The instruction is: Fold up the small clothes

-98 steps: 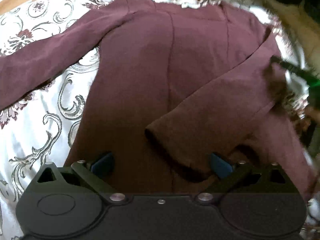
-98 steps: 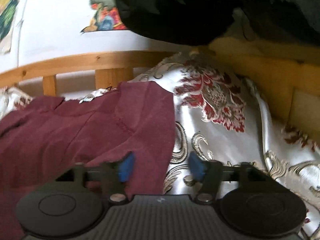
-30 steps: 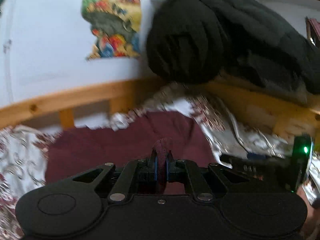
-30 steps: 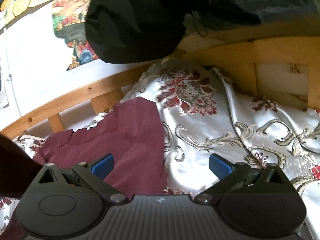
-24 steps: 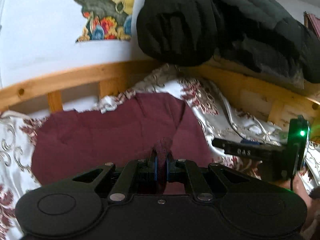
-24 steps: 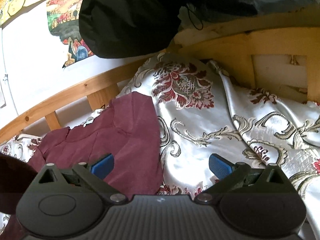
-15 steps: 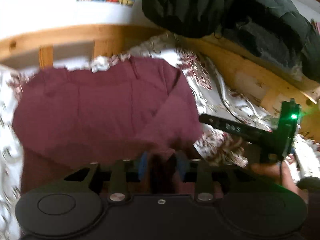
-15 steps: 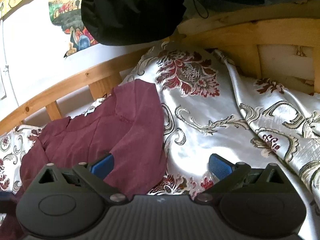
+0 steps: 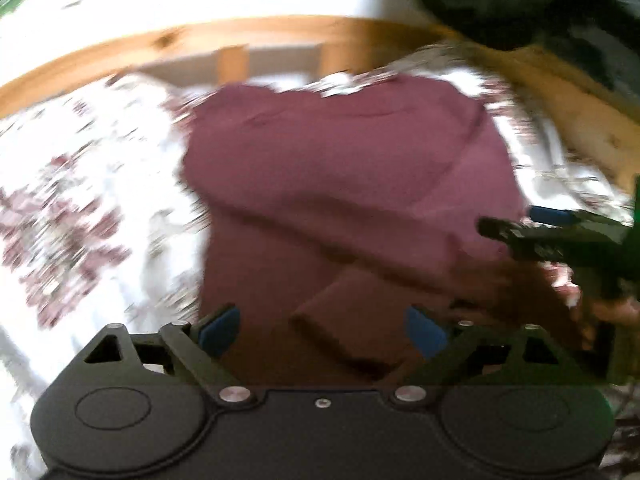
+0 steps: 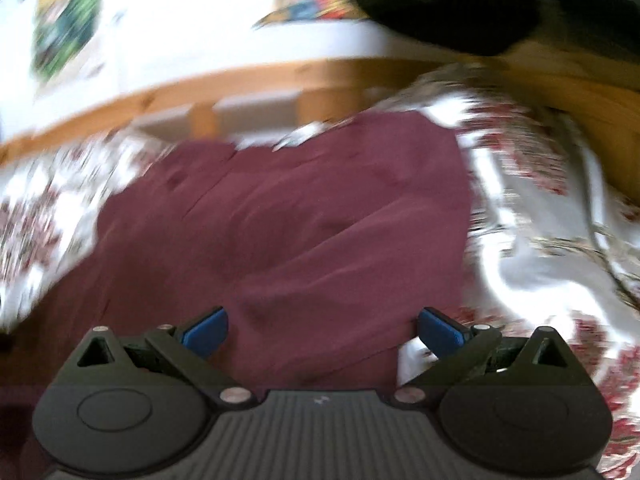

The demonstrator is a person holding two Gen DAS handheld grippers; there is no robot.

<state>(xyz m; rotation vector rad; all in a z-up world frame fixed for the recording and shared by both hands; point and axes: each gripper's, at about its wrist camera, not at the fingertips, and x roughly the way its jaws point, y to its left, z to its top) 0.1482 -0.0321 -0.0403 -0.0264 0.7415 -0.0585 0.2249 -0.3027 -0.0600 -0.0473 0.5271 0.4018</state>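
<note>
The dark red top (image 9: 340, 184) lies flat on the flowery bed sheet (image 9: 92, 184), both sleeves folded across it. My left claw (image 9: 322, 330) and right claw (image 10: 322, 330) hang wide apart, holding nothing, right above the cloth for the next fold.

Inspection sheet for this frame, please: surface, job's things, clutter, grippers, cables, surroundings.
Surface: white floral bedspread, rumpled at the right.
Job's things: maroon top lying on the bedspread, both sleeves folded across its body; a cuff sits near the left hand-held gripper.
Clutter: nothing seen on the bedspread.
Grippers: left hand-held gripper open, empty; right hand-held gripper open, empty, over the top's edge.
Cables: nothing seen.
Surroundings: wooden bed rail, dark bundle above it, colourful picture on the wall; both views blurred.
</note>
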